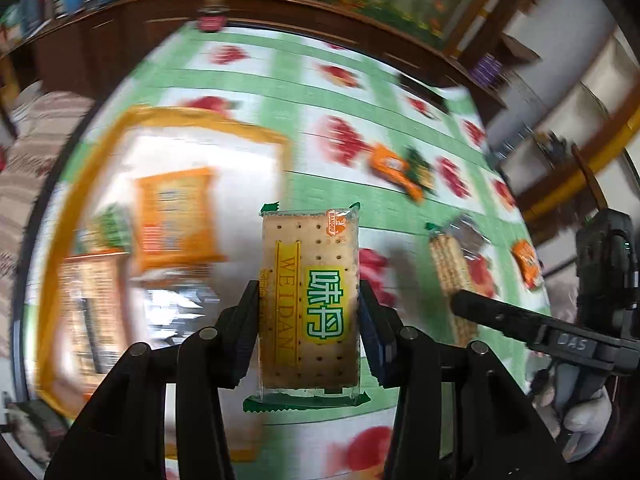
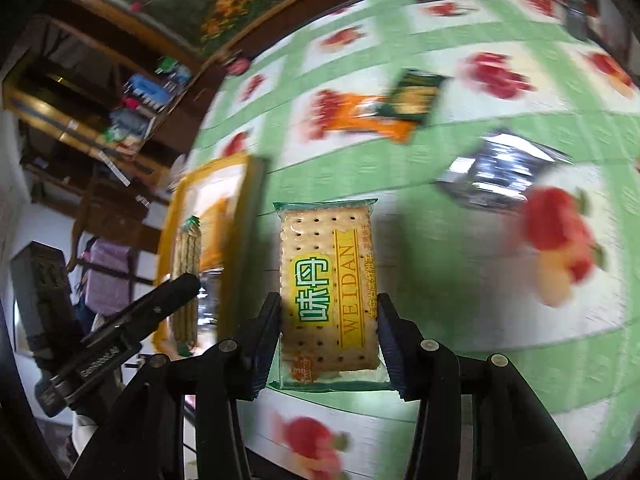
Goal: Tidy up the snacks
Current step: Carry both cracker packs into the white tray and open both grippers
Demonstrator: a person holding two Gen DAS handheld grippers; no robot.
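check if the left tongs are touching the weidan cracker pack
Touching. The left wrist view shows both fingers of the left tongs pressed flat against the long edges of the WEIDAN cracker pack, no gap on either side.

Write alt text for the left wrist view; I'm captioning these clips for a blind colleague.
The left gripper is shut on a WEIDAN cracker pack above a green tablecloth with red fruit print. At left, blurred, is a yellow-rimmed tray holding orange packets; at right, the right gripper holds another cracker pack edge-on.
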